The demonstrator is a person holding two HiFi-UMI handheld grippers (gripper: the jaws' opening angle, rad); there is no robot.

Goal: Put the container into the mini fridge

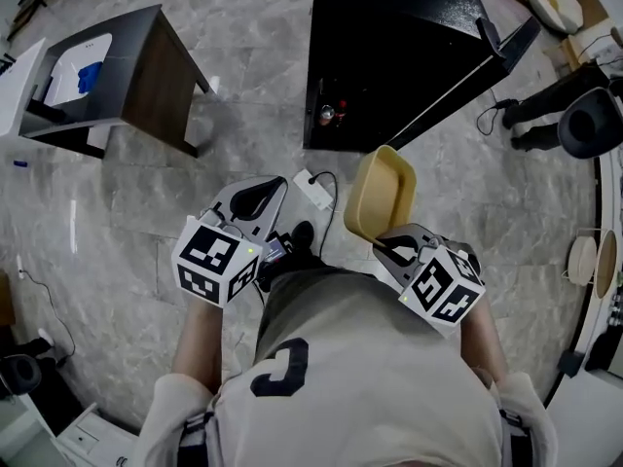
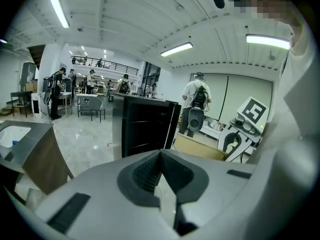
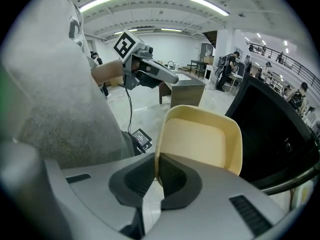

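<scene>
A pale yellow container (image 1: 382, 191) hangs tilted on edge in front of me, and my right gripper (image 1: 391, 247) is shut on its rim. The right gripper view shows its jaws (image 3: 157, 166) pinching the container's (image 3: 202, 139) near wall. The black mini fridge (image 1: 389, 27) stands on the floor ahead with its door (image 1: 487, 66) swung open to the right, and small items show low inside it. My left gripper (image 1: 261, 197) is held to the left of the container, shut, with nothing in it (image 2: 160, 154). The fridge (image 2: 142, 126) lies ahead of it.
A dark table (image 1: 146, 71) with a white tray stands at the far left. A white power strip (image 1: 313, 188) and cables lie on the floor near my feet. A black chair (image 1: 584, 120) and a person's legs are at the right. Several people stand in the background.
</scene>
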